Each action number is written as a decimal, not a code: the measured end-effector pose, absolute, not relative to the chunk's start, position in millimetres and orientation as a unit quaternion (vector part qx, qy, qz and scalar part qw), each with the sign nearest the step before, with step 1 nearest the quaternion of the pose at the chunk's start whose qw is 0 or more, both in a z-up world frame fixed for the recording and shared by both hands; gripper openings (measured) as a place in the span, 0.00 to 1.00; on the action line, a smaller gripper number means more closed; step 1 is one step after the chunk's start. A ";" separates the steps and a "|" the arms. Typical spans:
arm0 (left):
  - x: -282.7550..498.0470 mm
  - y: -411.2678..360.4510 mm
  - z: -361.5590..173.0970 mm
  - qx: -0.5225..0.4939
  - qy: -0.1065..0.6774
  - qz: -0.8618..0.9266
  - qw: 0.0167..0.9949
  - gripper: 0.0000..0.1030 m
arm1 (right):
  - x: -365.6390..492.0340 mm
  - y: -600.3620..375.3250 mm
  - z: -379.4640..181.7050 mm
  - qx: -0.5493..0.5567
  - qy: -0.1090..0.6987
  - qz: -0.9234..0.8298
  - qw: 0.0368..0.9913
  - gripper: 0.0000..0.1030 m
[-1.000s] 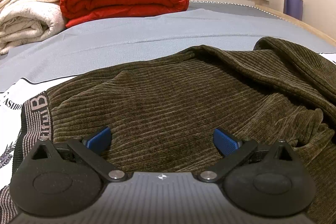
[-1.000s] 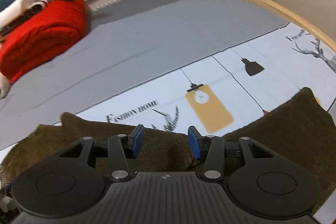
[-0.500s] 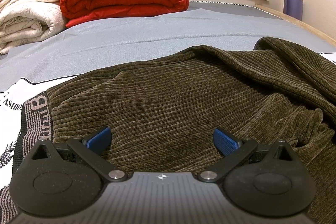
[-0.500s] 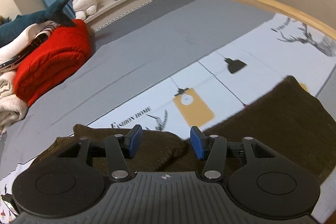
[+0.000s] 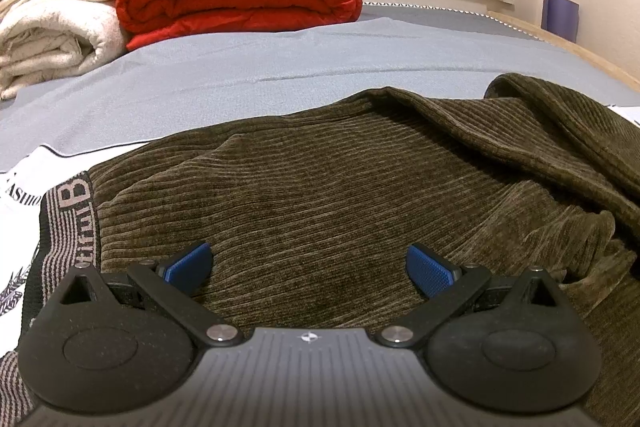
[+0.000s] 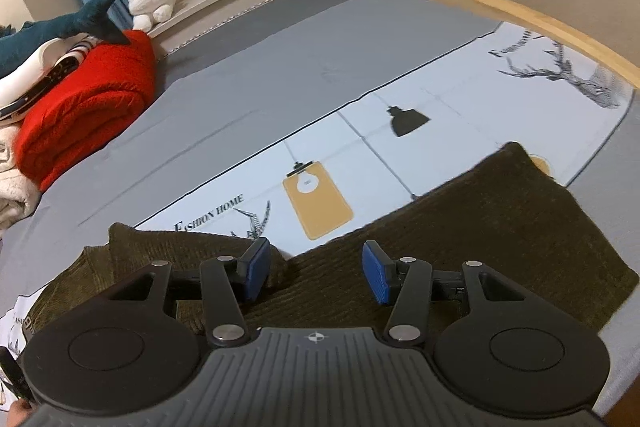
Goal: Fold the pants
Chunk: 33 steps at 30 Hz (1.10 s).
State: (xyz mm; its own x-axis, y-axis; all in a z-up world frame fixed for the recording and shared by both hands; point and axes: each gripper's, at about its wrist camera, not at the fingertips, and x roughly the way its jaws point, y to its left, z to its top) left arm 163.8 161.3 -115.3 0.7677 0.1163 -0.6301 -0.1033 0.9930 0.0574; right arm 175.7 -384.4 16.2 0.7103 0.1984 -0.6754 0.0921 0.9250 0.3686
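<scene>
Bedsheet carries rumpled olive pants — both hand-held grippers spread.

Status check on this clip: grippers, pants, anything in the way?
Left gripper open, low over the pants. Right gripper open, holding nothing, above the pants' edge. Olive corduroy pants rumpled on the bed sheet, unfolded. Nothing in the way.

Olive corduroy pants, rumpled, on bed.
</scene>
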 end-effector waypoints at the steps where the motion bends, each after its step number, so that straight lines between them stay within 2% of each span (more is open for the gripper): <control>1: 162.6 160.4 -112.5 0.006 0.346 0.065 0.936 1.00 | 180.4 -380.7 14.1 0.189 0.383 0.037 0.904 0.52; 6: 163.5 154.8 -76.0 -0.014 0.352 0.141 0.925 1.00 | 211.7 -358.7 2.2 0.170 0.402 0.082 0.896 0.52; 12: 149.9 114.0 48.9 0.070 0.251 0.216 0.941 1.00 | 263.5 -327.3 -27.5 0.169 0.429 0.096 0.882 0.60; 14: 138.3 107.2 89.2 0.080 0.256 0.208 0.941 1.00 | 278.7 -316.0 -41.3 0.172 0.446 0.084 0.874 0.60; 16: 124.8 107.8 112.0 0.031 0.277 0.141 0.950 1.00 | 290.7 -305.9 -51.4 0.176 0.449 0.085 0.872 0.61; 20: 104.6 105.2 92.7 -0.035 0.297 0.007 0.954 1.00 | 311.1 -290.3 -68.5 0.168 0.466 0.097 0.863 0.65; 22: 110.6 92.9 65.9 -0.021 0.346 0.017 0.938 1.00 | 316.0 -288.8 -75.3 0.171 0.477 0.096 0.857 0.66; 24: 118.7 85.1 58.1 -0.038 0.356 0.014 0.934 1.00 | 317.0 -288.0 -77.1 0.171 0.478 0.110 0.855 0.67; 29: 128.7 58.6 59.9 0.066 0.307 -0.023 0.949 1.00 | 302.5 -274.4 -66.9 0.064 0.460 0.185 0.866 0.44; 31: 130.5 52.9 54.8 0.066 0.309 -0.035 0.948 1.00 | 294.0 -271.3 -64.9 0.021 0.452 0.217 0.865 0.34; 33: 132.2 52.3 50.1 0.049 0.307 -0.043 0.950 1.00 | 282.6 -268.9 -60.0 -0.024 0.428 0.243 0.870 0.30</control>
